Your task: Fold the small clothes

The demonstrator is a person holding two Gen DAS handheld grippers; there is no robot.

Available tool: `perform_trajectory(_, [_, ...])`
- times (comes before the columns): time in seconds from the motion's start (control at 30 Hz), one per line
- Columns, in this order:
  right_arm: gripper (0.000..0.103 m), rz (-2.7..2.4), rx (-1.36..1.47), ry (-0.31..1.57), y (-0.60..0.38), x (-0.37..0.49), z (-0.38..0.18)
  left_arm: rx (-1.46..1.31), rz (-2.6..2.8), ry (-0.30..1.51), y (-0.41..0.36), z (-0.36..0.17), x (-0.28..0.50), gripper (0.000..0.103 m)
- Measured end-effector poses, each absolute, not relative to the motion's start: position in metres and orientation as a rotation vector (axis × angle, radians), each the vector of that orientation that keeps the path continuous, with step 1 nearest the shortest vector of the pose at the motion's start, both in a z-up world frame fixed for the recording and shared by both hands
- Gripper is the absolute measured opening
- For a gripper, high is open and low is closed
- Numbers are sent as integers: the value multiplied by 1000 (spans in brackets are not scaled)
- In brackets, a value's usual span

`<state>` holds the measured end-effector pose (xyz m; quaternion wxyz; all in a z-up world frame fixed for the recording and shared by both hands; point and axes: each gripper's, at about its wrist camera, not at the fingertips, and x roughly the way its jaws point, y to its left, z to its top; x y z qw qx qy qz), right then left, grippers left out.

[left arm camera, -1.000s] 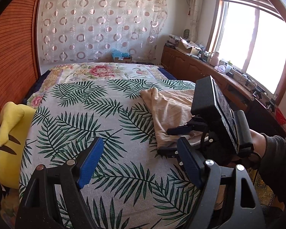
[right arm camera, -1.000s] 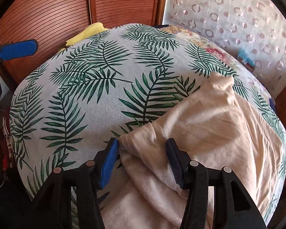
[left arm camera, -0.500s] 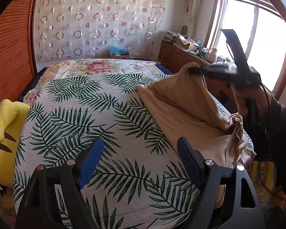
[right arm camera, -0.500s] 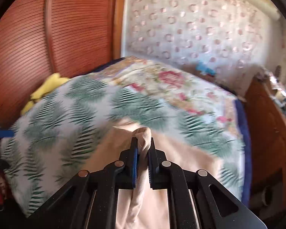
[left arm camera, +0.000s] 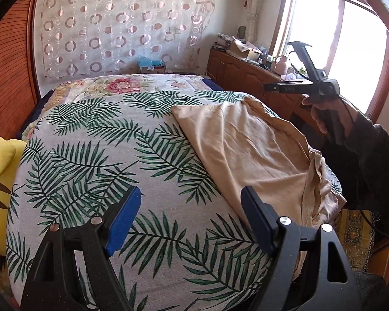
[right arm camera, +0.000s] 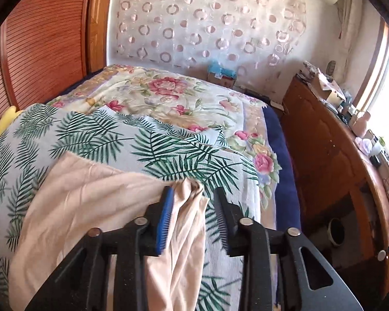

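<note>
Beige garment lengthwise toward headboard, between opening right claw; left claw agape.

Daylight floods in through window, right of left gripper; panes blown out to pure white, no detail. Bedspread ahead of jaws evenly lit, shadows soft. Beige garment shows gentle shading in creases. Right gripper against window reads as dark silhouette. Right wrist view: glare at far right edge, wooden cabinet beside it in shade. Both views sharp at centre; heavy fisheye bend, black vignette in corners. Wooden panel lines curve strongly.
</note>
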<state>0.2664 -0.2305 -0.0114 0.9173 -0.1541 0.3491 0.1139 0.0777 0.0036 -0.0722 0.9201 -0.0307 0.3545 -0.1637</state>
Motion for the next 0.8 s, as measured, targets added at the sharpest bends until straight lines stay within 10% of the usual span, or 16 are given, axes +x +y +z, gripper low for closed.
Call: perform_trajectory(0.8, [45,464,-220,844,-290,96,-48,-15,-404,738,-39,-73,74,80])
